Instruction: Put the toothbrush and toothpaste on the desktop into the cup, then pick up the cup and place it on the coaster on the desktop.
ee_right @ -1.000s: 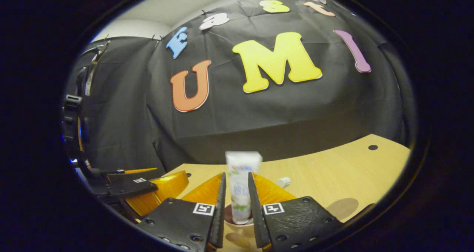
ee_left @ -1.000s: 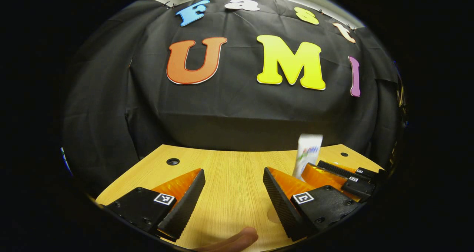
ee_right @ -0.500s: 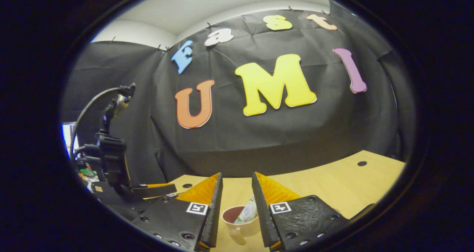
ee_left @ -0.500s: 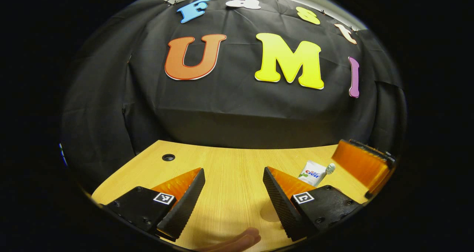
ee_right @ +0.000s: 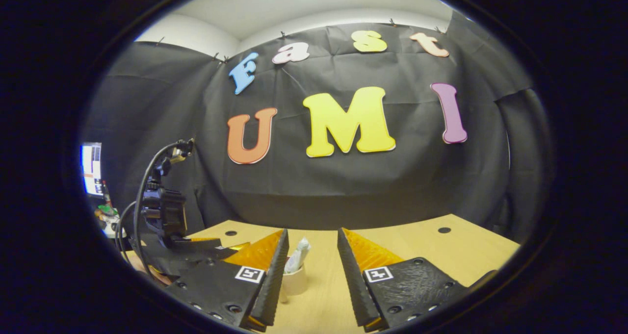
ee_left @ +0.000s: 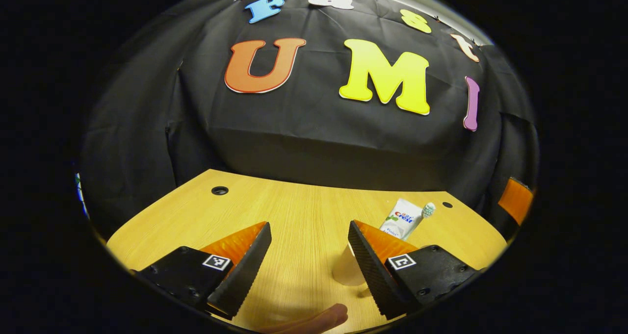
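From the left gripper view, the desktop (ee_left: 294, 216) is a pale wood-grain sheet with a round cable hole (ee_left: 219, 190) near its far left corner and a smaller one toward the far right. The left gripper (ee_left: 309, 260) hangs low over it, its two wedge-shaped fingers (ee_left: 245, 270) spread wide with nothing between them; their inner faces are ribbed like coarse rubber, and each carries a small square marker on a matte block. A fingertip (ee_left: 319, 319) of the person's hand peeks in at the bottom edge. Just inside the right-hand finger stands the cup (ee_left: 346, 272), a pale, smooth cylinder, partly hidden by that finger. Beyond it the toothpaste (ee_left: 402, 218), a flat white tube with a crimped end, leans up to the right, and beside its top sits the rounded head of the toothbrush (ee_left: 428, 209).

In the right gripper view, the left gripper's body shows at the left with a looping cable. The right gripper (ee_right: 311, 285) has its fingers parted, gripping nothing. The cup (ee_right: 294, 281) stands on the desktop just beside the left-hand finger, and the tube of toothpaste (ee_right: 298, 255) rises tilted out of its mouth. I cannot tell the toothbrush apart there.
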The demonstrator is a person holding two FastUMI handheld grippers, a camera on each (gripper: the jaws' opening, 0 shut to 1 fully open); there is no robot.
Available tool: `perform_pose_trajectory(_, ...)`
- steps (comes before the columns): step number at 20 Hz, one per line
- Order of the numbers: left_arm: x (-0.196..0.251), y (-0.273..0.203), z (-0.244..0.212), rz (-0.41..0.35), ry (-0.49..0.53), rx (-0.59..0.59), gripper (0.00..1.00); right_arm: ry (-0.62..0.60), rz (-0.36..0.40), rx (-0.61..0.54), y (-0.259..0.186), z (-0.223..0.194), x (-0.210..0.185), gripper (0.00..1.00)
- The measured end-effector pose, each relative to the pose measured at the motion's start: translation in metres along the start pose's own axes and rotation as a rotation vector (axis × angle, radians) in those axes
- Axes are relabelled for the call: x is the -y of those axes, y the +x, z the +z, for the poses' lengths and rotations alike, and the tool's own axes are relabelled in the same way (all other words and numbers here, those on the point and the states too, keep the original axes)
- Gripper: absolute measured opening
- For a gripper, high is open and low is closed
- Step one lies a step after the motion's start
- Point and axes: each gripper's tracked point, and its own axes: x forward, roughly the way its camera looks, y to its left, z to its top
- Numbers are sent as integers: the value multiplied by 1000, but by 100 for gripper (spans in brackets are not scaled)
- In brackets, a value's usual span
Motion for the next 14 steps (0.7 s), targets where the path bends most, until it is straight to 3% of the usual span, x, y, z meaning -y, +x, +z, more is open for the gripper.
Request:
perform_pose_trajectory(6, 19, -19, 0, 8, 42, -60, 100, -21, -6, -2, -33, 5, 26, 86)
perform_pose_trajectory(9, 25, -20, -3, 27, 80, -130, 100, -68, -22, -1, -53, 2, 44, 91)
perform_pose_trajectory(14, 52, -13, -14, -33, 113, -308, 100, -77, -56, -16, -77, -19, 87, 95)
